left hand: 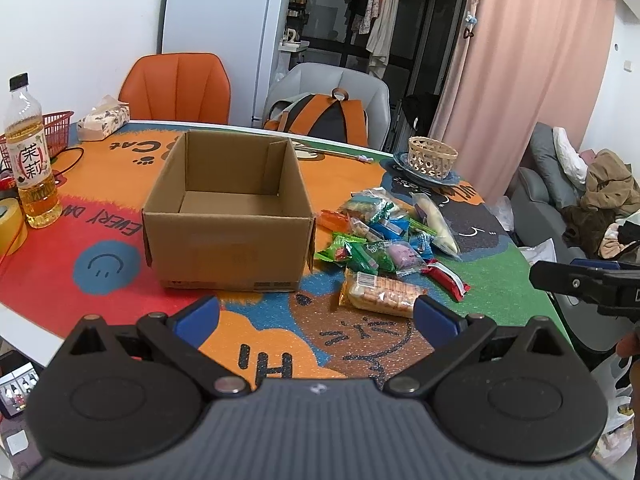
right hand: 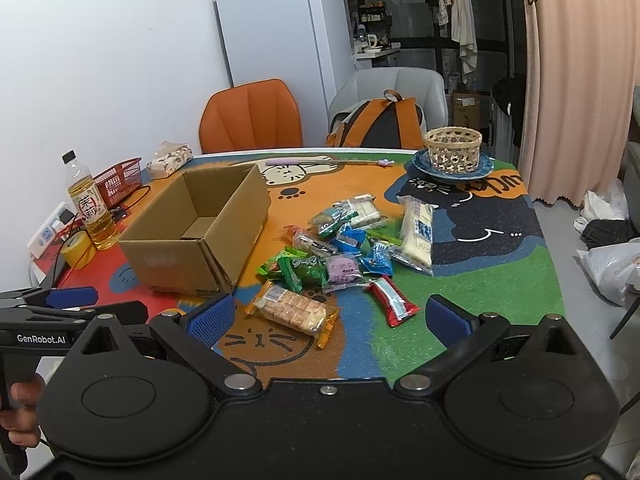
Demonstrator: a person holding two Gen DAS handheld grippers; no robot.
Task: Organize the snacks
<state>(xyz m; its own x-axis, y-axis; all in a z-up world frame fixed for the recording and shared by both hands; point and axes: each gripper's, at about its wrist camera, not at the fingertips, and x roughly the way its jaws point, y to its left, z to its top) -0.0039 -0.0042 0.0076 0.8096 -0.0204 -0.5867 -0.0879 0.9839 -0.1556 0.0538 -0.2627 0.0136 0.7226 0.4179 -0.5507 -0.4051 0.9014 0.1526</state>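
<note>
An open, empty cardboard box (left hand: 228,216) stands on the colourful table mat; it also shows in the right wrist view (right hand: 200,232). To its right lies a pile of wrapped snacks (left hand: 384,240) (right hand: 348,248), with an orange biscuit pack (left hand: 380,292) (right hand: 292,308), a red bar (right hand: 392,300) and a long white pack (right hand: 418,232). My left gripper (left hand: 316,316) is open and empty, hovering near the table's front, in front of the box. My right gripper (right hand: 328,320) is open and empty, just in front of the biscuit pack.
A tea bottle (left hand: 32,160), yellow tape roll (left hand: 10,220), red basket (left hand: 56,128) and tissue pack (left hand: 102,122) sit at the left. A wicker basket on a blue plate (right hand: 452,152) is at the back right. Chairs (right hand: 252,116) stand behind the table.
</note>
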